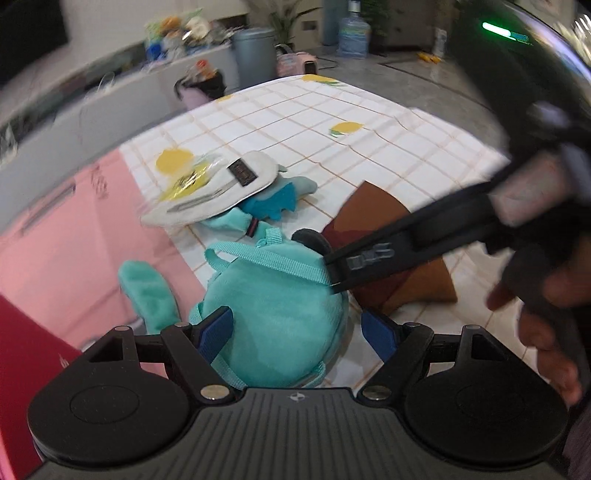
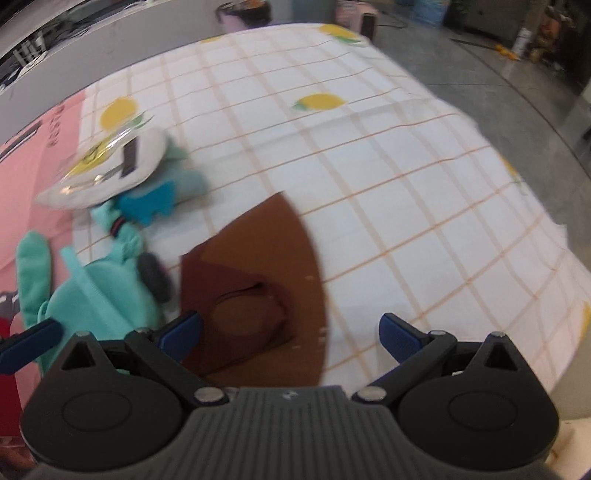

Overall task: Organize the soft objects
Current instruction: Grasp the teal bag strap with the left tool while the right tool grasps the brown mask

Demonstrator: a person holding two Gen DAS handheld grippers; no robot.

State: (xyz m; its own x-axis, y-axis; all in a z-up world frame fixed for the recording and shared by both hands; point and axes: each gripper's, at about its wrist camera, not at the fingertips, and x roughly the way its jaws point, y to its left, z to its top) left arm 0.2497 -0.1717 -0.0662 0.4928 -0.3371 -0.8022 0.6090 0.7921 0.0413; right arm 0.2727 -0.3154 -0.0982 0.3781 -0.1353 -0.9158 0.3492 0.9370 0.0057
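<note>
Two claws work over a surface [image 2: 388,177] covered in a white grid cloth printed with lemons. The left claw [image 1: 297,326] stands open, its blue pads on either side of a teal plush backpack [image 1: 273,306] that lies at the near left edge of the surface, partly over a pink sheet [image 1: 74,236]. The right claw [image 2: 290,332] is open too, with a brown pouch [image 2: 258,277] between and beyond its fingers. In the left wrist view that claw reaches in from 3 o'clock, its tips at the backpack's teal strap [image 1: 273,258]; whether they pinch it cannot be told.

At 11 o'clock from the backpack a white fabric bag [image 1: 218,192] lies on top of a smaller blue and teal plush toy [image 1: 280,195]. The bag carries a dark rectangular label [image 1: 242,173], its writing too blurred to read; some lettering on the pink sheet is unreadable as well.

Most of the open room lies from 12 to 3 o'clock, where the cloth is bare out to its far and right edges. Beyond the far edge stand a grey bin [image 1: 255,55] and a water bottle [image 1: 354,33] on the floor. The right edge of the cloth drops off toward grey floor [image 2: 517,74]
</note>
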